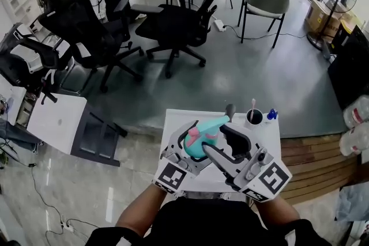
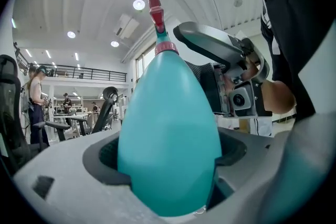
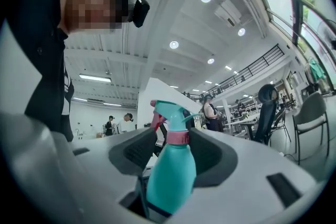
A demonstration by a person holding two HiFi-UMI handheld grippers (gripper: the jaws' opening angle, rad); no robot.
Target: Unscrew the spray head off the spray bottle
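Slippage looks likeliest: right tool (image 3: 173,152) stands wide around the teal plastic spray bottle's (image 3: 170,181) pink collar (image 3: 177,137); closing crooked there would skid, though left tool (image 2: 165,157) clamps the belly.

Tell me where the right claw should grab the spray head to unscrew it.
Take the pink collar under the spray head, side-on, one pad each side. It is round and even, unlike the lopsided trigger above. The right claw straddles it, open, while the left claw clamps the spray bottle body.
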